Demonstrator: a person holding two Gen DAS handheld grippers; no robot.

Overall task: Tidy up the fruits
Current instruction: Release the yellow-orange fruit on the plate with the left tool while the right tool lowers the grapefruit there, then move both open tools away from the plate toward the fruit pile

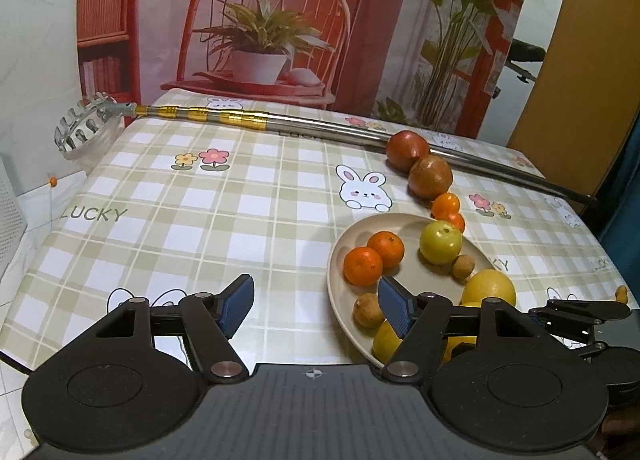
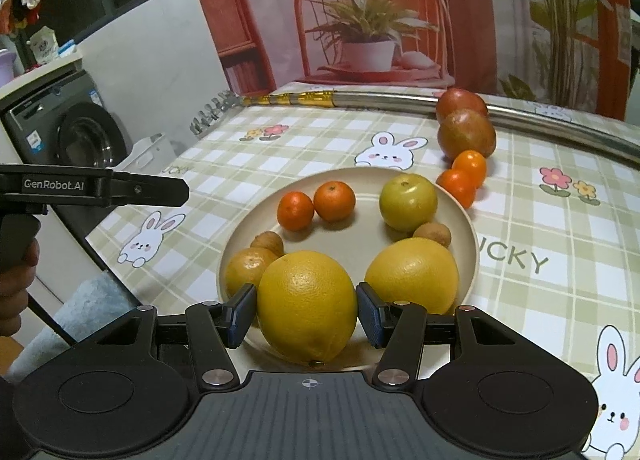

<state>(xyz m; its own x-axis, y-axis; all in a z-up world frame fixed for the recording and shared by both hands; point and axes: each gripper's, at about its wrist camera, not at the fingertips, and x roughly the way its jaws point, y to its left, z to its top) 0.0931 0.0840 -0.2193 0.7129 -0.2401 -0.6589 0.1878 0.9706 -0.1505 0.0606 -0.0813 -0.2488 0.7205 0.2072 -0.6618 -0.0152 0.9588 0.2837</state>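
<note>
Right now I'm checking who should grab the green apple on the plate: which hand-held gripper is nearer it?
Left, probably. The left hand-held gripper hangs open beside the plate, with the green apple just beyond one fingertip. The right hand-held gripper, shut on a big yellow citrus, sits at the plate's opposite edge.

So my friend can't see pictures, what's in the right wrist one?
The right gripper has its fingers around a big yellow orange over a beige plate. The plate also holds two tangerines, a green apple and more fruit, on a checked bunny tablecloth.
</note>
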